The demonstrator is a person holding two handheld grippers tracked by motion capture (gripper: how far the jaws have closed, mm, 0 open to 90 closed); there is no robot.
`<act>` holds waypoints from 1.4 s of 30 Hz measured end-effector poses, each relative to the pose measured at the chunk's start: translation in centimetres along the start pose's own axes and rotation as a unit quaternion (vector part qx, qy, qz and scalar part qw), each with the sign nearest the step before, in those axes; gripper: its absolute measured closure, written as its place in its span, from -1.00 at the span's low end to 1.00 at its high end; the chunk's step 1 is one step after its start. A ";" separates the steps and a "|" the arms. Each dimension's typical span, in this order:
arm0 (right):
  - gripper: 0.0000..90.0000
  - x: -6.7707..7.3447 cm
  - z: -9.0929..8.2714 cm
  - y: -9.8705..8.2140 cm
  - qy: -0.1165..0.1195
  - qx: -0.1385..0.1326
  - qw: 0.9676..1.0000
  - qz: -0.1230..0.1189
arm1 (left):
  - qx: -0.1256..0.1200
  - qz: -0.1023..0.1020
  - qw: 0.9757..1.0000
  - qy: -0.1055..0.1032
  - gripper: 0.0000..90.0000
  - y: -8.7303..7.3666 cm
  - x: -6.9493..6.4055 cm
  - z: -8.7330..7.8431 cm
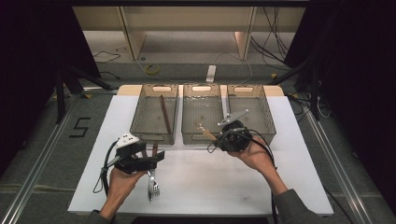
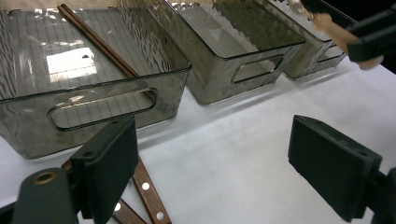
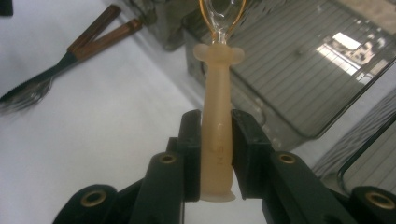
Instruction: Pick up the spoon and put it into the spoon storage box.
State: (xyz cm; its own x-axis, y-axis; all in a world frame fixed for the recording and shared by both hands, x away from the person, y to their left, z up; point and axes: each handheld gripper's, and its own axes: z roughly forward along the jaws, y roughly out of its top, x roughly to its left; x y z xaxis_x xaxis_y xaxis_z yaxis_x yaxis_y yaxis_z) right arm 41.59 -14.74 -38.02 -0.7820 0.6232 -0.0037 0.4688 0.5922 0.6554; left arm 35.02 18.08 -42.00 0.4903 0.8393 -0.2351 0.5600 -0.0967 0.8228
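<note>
My right gripper [image 1: 214, 139] [image 3: 217, 154] is shut on the beige handle of a spoon [image 1: 204, 130] [image 3: 219, 88] with a clear bowl. It holds the spoon just above the front wall of the middle smoky bin [image 1: 203, 138]. The same spoon [image 2: 334, 29] appears far off in the left gripper view. My left gripper [image 1: 158, 157] [image 2: 210, 168] stands open and low over the white table, with nothing between its jaws. Under it lie a fork [image 1: 152, 185] [image 3: 28, 93] and a second wood-handled utensil [image 2: 148, 193], close to the left bin [image 1: 152, 136] [image 2: 93, 93].
Three smoky plastic bins stand side by side at the back of the white table [image 1: 210, 186]. A brown chopstick [image 1: 165, 114] [image 2: 98, 42] lies in the left bin. The right bin [image 1: 259, 109] holds a pale slim utensil [image 1: 227, 100]. Cables and shelving lie on the floor behind.
</note>
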 end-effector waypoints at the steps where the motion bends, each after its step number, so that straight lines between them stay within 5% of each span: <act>1: 0.67 -0.1 0.1 0.2 0.001 -0.001 1.000 0.000 | 0.000 0.000 1.000 0.000 -0.65 0.0 0.0 0.0; 19: 0.67 -3.9 3.2 4.2 -0.037 0.006 0.998 0.048 | -0.010 0.004 1.000 -0.001 -0.65 0.0 0.0 -0.2; 32: 0.67 -4.2 5.2 5.9 -0.045 0.016 0.997 0.060 | -0.048 0.017 0.999 -0.010 -0.65 0.1 -0.3 -0.8; 42: 0.66 -4.7 6.7 5.7 -0.055 0.039 0.996 0.065 | -0.043 0.016 0.999 -0.006 -0.65 0.1 -0.2 -0.7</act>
State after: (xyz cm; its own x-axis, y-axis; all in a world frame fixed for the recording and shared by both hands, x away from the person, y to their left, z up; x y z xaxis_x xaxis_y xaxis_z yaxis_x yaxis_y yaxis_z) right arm 50.68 -10.84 -39.31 -0.6647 0.7471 -0.0070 0.5974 0.5371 0.5955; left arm 34.47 18.28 -41.47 0.5148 0.8303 -0.2134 0.4850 -0.0768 0.8712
